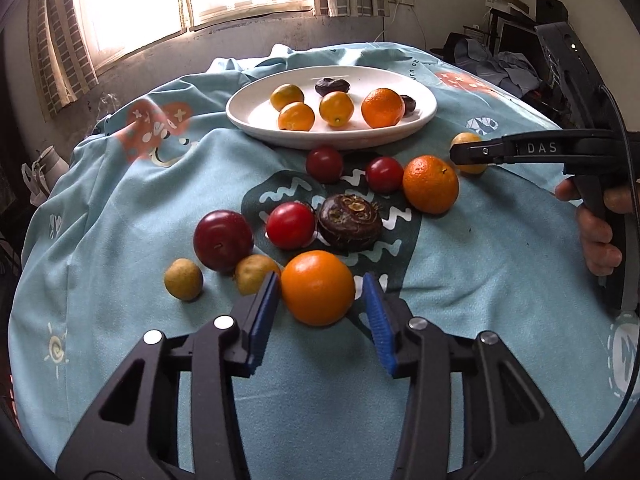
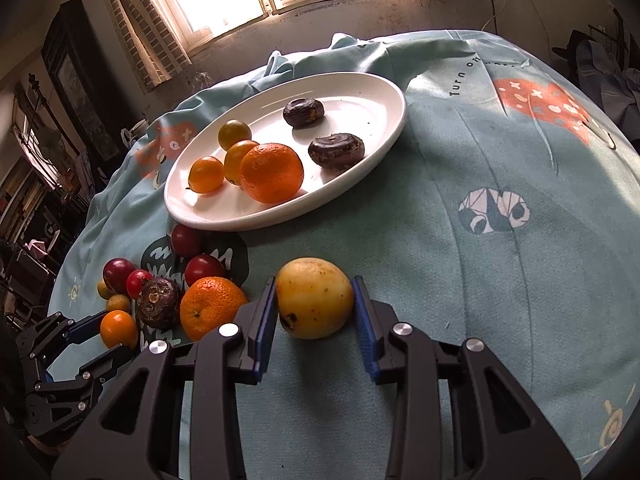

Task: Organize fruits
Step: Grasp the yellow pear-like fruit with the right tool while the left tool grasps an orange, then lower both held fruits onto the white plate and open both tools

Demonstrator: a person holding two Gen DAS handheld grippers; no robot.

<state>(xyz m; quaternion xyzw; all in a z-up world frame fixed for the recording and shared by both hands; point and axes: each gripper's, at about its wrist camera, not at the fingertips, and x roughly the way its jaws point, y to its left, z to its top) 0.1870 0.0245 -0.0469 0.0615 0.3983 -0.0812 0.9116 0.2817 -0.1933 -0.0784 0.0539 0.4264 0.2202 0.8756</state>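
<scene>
**tomo:** Blue-padded fingers [image 1: 264, 312] of the left gripper [image 1: 320, 280] are right up front, sitting either side of a small orange [image 1: 318, 288] on the desk. The left pad looks like it's touching the peel, but I can see a sliver of gap on the right, so it isn't clamped. The fingers are fairly narrow.

**rin:** And the other one?

**tomo:** The right gripper [image 2: 315, 282] has both pads pressed against a yellow spotty fruit [image 2: 314, 298], so that's a proper grip. The fruit is on the light blue cloth [image 2: 460, 300], just right of a bigger orange [image 2: 210, 306]. From the left camera you can see a hand [image 1: 596, 236] on that gripper's trigger.

**rin:** Where's the rest of the fruit?

**tomo:** There's a loose bunch mid-desk: red round ones [image 1: 290, 225], a dark plum-ish one [image 1: 223, 240], two little tan ones [image 1: 183, 279] and a dark brown knobbly thing [image 1: 350, 222]. The white plate [image 1: 248, 120] sits behind them near the window. It holds an orange [image 1: 382, 107], three small yellow-orange fruits [image 1: 336, 108] and two more of the dark brown things [image 2: 336, 151].
</scene>
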